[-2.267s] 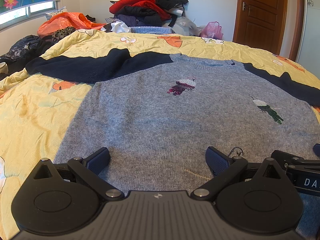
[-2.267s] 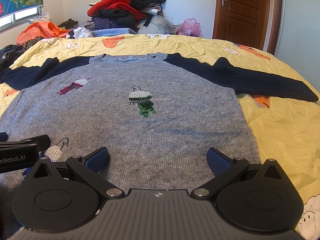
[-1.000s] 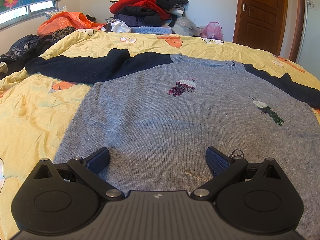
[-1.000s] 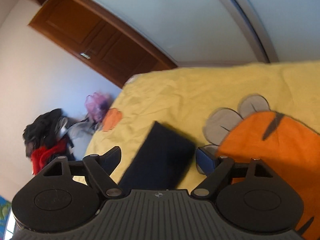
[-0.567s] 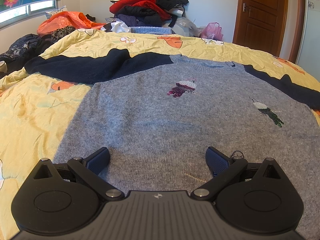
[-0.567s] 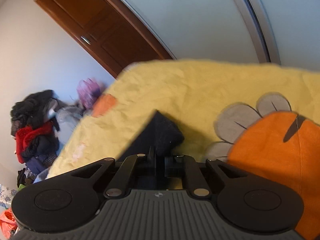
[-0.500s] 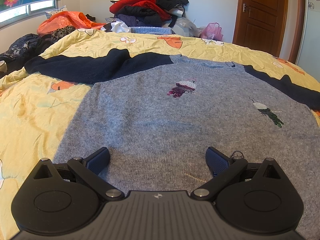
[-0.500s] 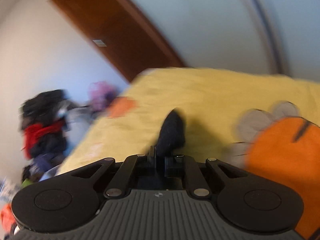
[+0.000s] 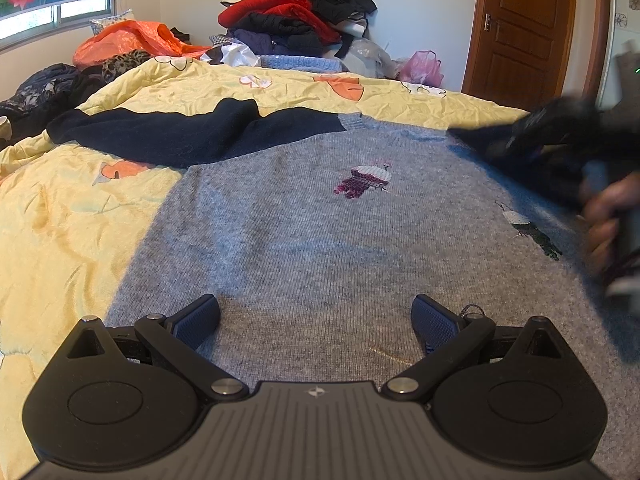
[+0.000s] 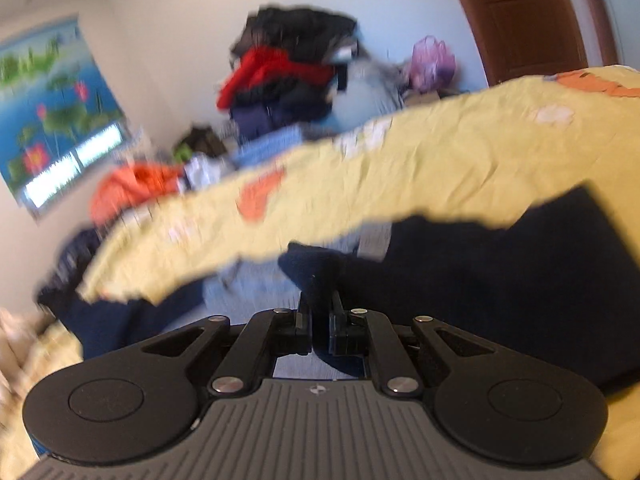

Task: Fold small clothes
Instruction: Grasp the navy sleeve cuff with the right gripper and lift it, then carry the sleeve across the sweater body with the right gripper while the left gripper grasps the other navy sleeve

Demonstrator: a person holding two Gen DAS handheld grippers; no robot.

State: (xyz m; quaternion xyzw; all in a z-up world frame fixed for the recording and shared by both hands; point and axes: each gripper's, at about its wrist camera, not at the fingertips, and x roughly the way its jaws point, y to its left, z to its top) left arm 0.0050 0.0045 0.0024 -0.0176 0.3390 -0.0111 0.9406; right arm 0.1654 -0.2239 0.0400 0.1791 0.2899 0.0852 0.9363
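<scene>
My left claw (image 9: 316, 316) sits low and level over the hem of a grey sweater (image 9: 320, 248), its two blue-padded fingers (image 9: 198, 316) spread wide apart with nothing between them. The sweater lies flat, front up, on a bed covered by a yellow quilt (image 9: 60, 208). Its navy left sleeve (image 9: 160, 136) stretches out across the quilt. Beyond the bed, a heap of clothes (image 9: 296, 16) is piled against the wall. At the right edge of the left wrist view, my right hand (image 9: 604, 216), blurred, grips the other tool above the sweater's right side. In its own view, my right claw (image 10: 319, 320) is tilted, its fingers pressed together on the navy right sleeve (image 10: 500, 272), which is lifted off the quilt.
</scene>
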